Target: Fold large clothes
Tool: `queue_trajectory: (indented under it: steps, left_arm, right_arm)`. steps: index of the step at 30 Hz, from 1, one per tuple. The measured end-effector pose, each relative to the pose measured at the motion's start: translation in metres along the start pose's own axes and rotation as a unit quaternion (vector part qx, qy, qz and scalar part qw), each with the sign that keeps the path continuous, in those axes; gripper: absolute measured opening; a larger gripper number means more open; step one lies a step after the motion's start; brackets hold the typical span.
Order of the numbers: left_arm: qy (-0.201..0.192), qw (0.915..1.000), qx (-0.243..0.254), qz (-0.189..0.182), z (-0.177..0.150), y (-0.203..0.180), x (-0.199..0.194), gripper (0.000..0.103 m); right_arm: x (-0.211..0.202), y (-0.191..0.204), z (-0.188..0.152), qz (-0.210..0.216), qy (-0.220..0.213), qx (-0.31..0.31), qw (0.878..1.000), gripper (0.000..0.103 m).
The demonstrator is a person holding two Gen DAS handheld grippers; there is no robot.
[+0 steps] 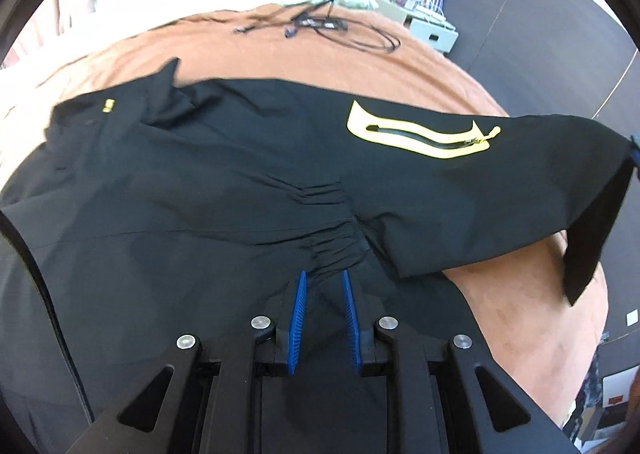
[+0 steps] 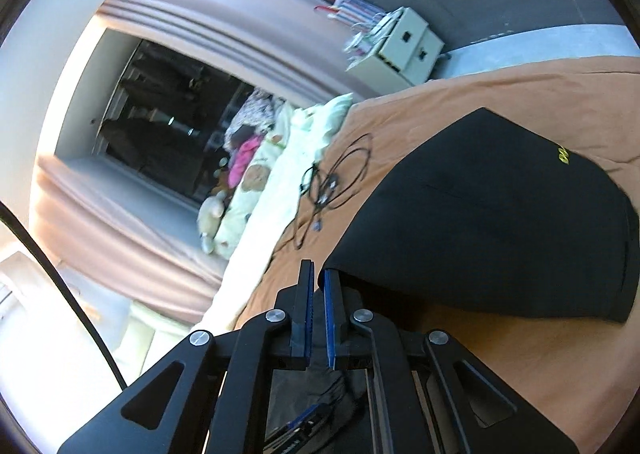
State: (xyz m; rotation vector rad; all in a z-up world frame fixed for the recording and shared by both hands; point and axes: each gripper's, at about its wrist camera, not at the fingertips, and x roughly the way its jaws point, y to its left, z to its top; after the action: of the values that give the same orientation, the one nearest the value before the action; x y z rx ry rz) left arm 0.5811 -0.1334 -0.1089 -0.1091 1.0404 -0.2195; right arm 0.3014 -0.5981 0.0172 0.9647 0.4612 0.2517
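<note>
1. The black jacket (image 1: pixel 224 190) lay spread across the orange-brown bed cover (image 1: pixel 320 54), occupying the near half of the bed in the left wrist view. Its sleeve (image 1: pixel 540 174) extended to the right, lifted clear of the cover at its far end.
2. The left gripper (image 1: pixel 323 286) stood nearly closed, its blue pads (image 1: pixel 298 318) pinching a gathered bunch of jacket fabric; pleats radiated from the fingertips, which indicated a firm grip.
3. The right gripper (image 2: pixel 318 278) was closed, with only a narrow slit between its pads. In the right wrist view the edge of the black fabric (image 2: pixel 500 214) met the tip of the right-hand finger; whether cloth was actually clamped there could not be confirmed.
4. The step in hand appeared to be carrying the sleeve inward over the body. To do it well, the left grip should anchor the body panel, and the sleeve end should travel low and taut so that it lands flat, with its edge parallel to the side seam.
5. Avoid dragging the cloth toward the black cables (image 1: pixel 344 30) at the far side of the cover.
6. Markings: a yellow panel surrounded a zipped pocket (image 1: pixel 420 134) on the sleeve; a small yellow mark (image 1: pixel 108 105) sat near the collar, and a small yellow logo (image 2: pixel 563 155) showed in the right wrist view. None was legible.
</note>
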Motion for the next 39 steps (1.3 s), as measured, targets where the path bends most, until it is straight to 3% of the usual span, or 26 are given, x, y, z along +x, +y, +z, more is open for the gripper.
queue_trajectory:
  steps: [10, 20, 26, 33, 35, 39]
  left_arm:
    - [-0.04, 0.997, -0.041, 0.053, -0.031, 0.071, -0.096, 0.02]
    - [-0.054, 0.9847, -0.098, 0.133, -0.085, 0.158, -0.187, 0.02]
    - [-0.06, 0.9777, -0.132, 0.151, -0.115, 0.193, -0.217, 0.02]
    - [-0.056, 0.9735, -0.149, 0.164, -0.139, 0.217, -0.229, 0.02]
    - [-0.055, 0.9724, -0.154, 0.166, -0.146, 0.224, -0.232, 0.02]
    - [-0.055, 0.9713, -0.161, 0.167, -0.152, 0.233, -0.233, 0.02]
  right_arm:
    - [0.032, 0.004, 0.0, 0.048, 0.068, -0.054, 0.995, 0.002]
    - [0.091, 0.027, 0.007, 0.07, 0.14, -0.119, 0.981, 0.002]
    - [0.13, 0.038, 0.001, 0.063, 0.195, -0.174, 0.963, 0.002]
    - [0.175, 0.049, -0.012, 0.081, 0.27, -0.247, 0.927, 0.001]
    - [0.187, 0.046, -0.012, 0.066, 0.291, -0.262, 0.918, 0.001]
    - [0.203, 0.034, 0.013, 0.04, 0.317, -0.231, 0.919, 0.002]
